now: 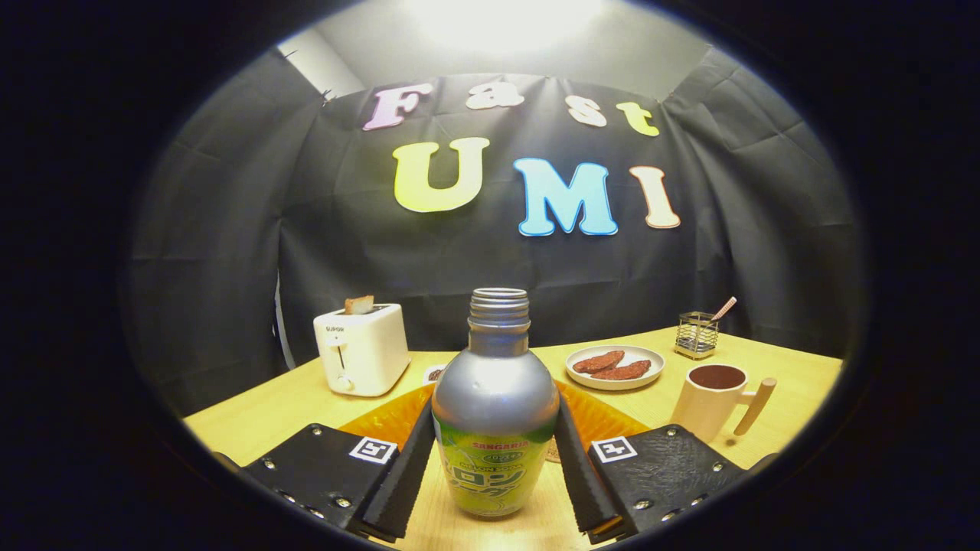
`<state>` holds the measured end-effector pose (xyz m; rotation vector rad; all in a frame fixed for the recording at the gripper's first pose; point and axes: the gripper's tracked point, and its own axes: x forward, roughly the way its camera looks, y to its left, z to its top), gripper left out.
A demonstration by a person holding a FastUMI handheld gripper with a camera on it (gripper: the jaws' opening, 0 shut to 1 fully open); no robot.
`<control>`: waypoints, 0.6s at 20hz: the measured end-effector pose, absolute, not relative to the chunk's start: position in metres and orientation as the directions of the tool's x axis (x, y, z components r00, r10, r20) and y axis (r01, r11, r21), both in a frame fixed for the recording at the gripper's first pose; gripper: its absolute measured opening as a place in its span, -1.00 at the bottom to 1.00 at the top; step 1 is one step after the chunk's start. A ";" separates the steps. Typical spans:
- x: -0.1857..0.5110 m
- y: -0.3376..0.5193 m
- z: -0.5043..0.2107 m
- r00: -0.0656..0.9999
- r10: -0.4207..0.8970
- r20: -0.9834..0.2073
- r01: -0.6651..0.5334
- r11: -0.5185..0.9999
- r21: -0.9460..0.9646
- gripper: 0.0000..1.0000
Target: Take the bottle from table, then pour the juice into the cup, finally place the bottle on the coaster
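A silver bottle (494, 405) with a green label and no cap stands upright on the wooden table (260, 417). It sits between my gripper (491, 428) fingers, and both fingers (404, 467) press against its sides, so the gripper is shut on it. Just behind the bottle lies an orange coaster (387, 419), partly hidden by the bottle and fingers. A cream cup (708, 399) with a wooden handle stands beyond my right finger, its inside dark.
A white toaster (361, 350) with a slice of toast stands at the back left. A plate (647, 358) with brown food lies behind the bottle to the right. A wire holder (696, 335) with a stick stands near the far wall.
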<state>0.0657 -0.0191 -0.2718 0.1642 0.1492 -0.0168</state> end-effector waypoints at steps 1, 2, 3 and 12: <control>0.070 -0.023 -0.271 0.988 0.001 -0.151 0.029 0.981 0.194 0.56; 0.073 -0.029 -0.268 0.989 0.001 -0.147 0.033 0.973 0.229 0.56; 0.076 -0.036 -0.264 0.990 -0.001 -0.144 0.040 0.962 0.269 0.56; 0.099 -0.100 -0.252 0.992 -0.051 -0.117 0.112 0.787 0.607 0.54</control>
